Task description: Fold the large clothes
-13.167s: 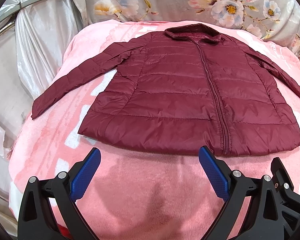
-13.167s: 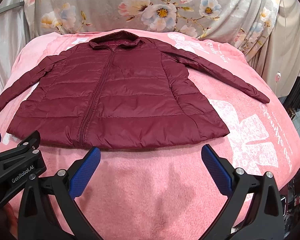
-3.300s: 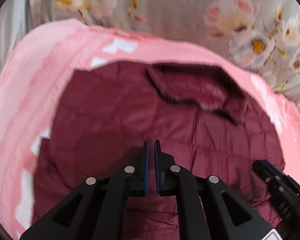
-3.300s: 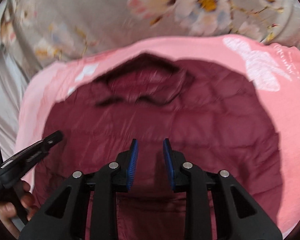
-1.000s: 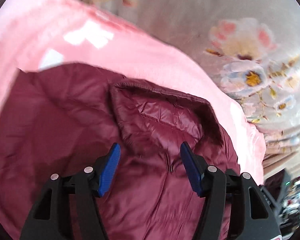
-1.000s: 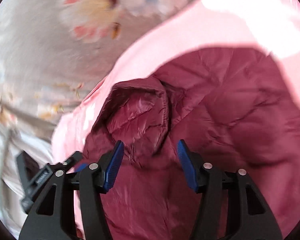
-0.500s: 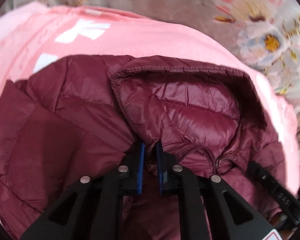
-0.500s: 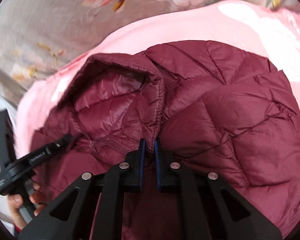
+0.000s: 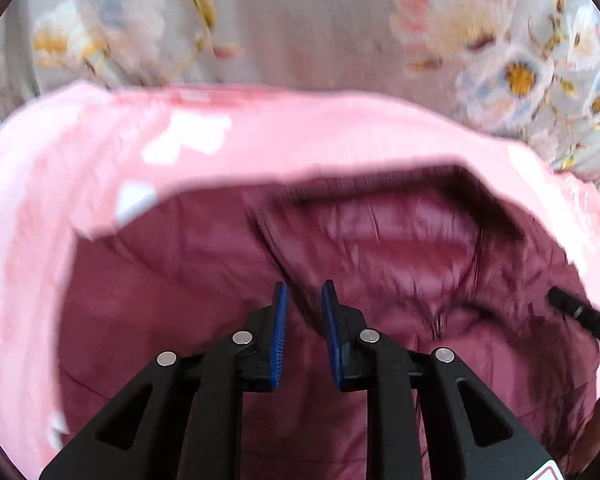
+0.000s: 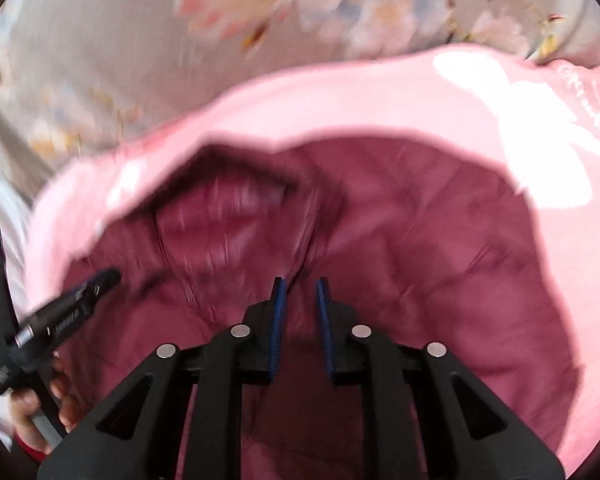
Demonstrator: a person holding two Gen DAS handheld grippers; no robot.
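Observation:
A maroon quilted jacket (image 9: 180, 320) lies on a pink blanket (image 9: 260, 136), sleeves folded in, collar (image 9: 400, 236) toward the far side. My left gripper (image 9: 303, 294) is nearly closed on a ridge of fabric at the collar's left end. My right gripper (image 10: 299, 289) is nearly closed on a fold of the jacket (image 10: 440, 260) at the right end of the collar (image 10: 228, 216). Both views are motion-blurred. The right gripper's tip shows at the right of the left wrist view (image 9: 580, 316); the left gripper shows at the left of the right wrist view (image 10: 64, 312).
A grey floral curtain (image 9: 300, 20) hangs behind the blanket's far edge and also shows in the right wrist view (image 10: 140, 40). The pink blanket (image 10: 420, 96) has white print patches. A hand (image 10: 40, 412) holds the left gripper's handle.
Both grippers pulled back and up from the collar; their jaws stand slightly wider than half a second ago, fabric still between them. The collar looks farther away and blurred.

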